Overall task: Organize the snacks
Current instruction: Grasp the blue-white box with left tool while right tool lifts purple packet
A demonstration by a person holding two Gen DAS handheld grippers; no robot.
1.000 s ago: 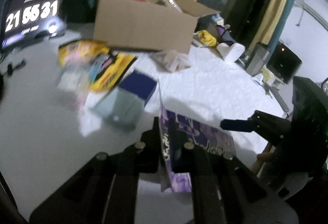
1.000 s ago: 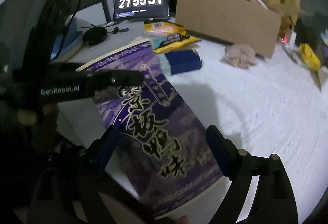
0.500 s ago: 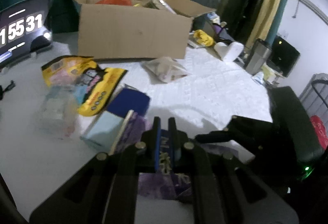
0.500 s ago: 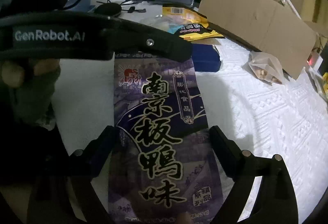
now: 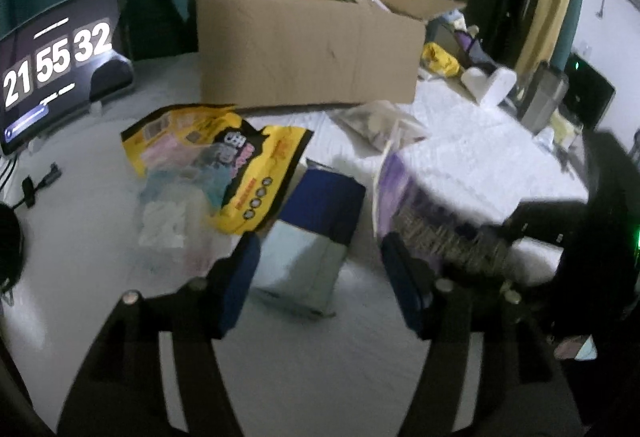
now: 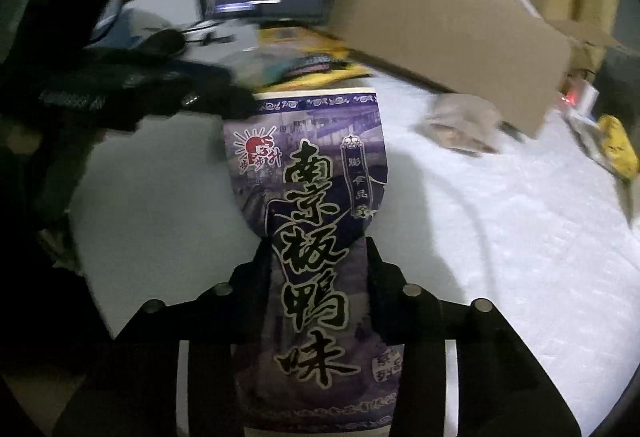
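A purple snack bag (image 6: 320, 177) with large black characters stands between the fingers of my right gripper (image 6: 318, 269). Those jaws are closing and pinch the bag in at its waist. In the left wrist view the same bag (image 5: 416, 205) shows blurred at the right. My left gripper (image 5: 320, 277) is opening, with nothing between its blue pads; a blue and pale box (image 5: 316, 233) lies on the table beyond them. Its black fingers (image 6: 192, 93) hover just left of the bag's top edge. An open cardboard box (image 5: 308, 49) holding snacks stands at the back.
A yellow snack bag (image 5: 240, 165) and clear packets (image 5: 168, 213) lie left of the blue box. A clear bag (image 5: 380, 121) sits before the carton. A tablet clock (image 5: 56, 69) stands at the back left, with cables beside it. Clutter lines the far right edge.
My left gripper let go of the purple bag's edge and opened wide. My right gripper's fingers closed in from both sides onto the bag, which now stands upright in them.
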